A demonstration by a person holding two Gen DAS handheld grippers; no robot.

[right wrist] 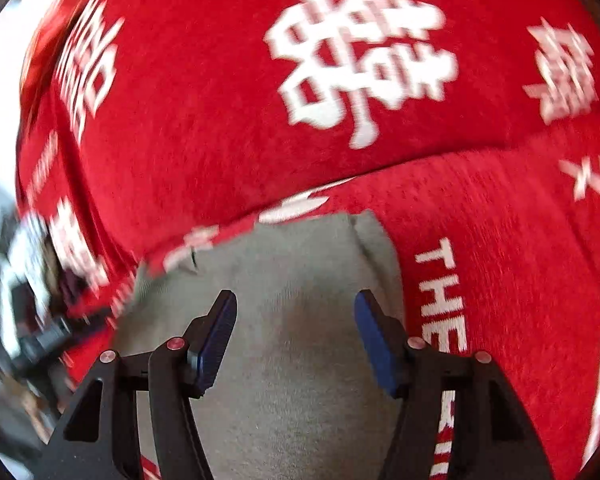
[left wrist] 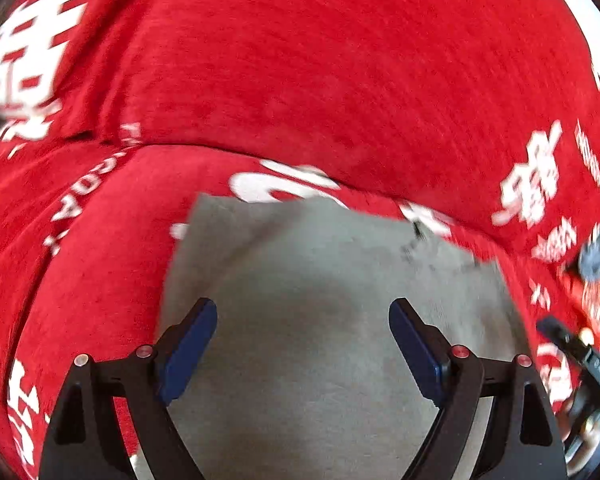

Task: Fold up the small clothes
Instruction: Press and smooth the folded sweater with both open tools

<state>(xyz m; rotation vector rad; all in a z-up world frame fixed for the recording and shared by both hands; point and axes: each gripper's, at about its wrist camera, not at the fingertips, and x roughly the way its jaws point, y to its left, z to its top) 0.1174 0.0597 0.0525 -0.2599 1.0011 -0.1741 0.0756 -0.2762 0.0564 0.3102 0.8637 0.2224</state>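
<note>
Red blanket (left wrist: 300, 80) is covering everything; both tongs (left wrist: 303, 344) (right wrist: 296, 340) are hovering released over grey cloth (left wrist: 320, 280); grip its 12 o'clock edge evenly.

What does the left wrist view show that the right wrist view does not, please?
Only the left wrist view shows the grey garment's squared corner with a small dark mark near its far edge. Only the right wrist view shows the word THE on the red cloth and the garment's rounded end. Both show open jaws over grey fabric on red cloth with white characters.
</note>
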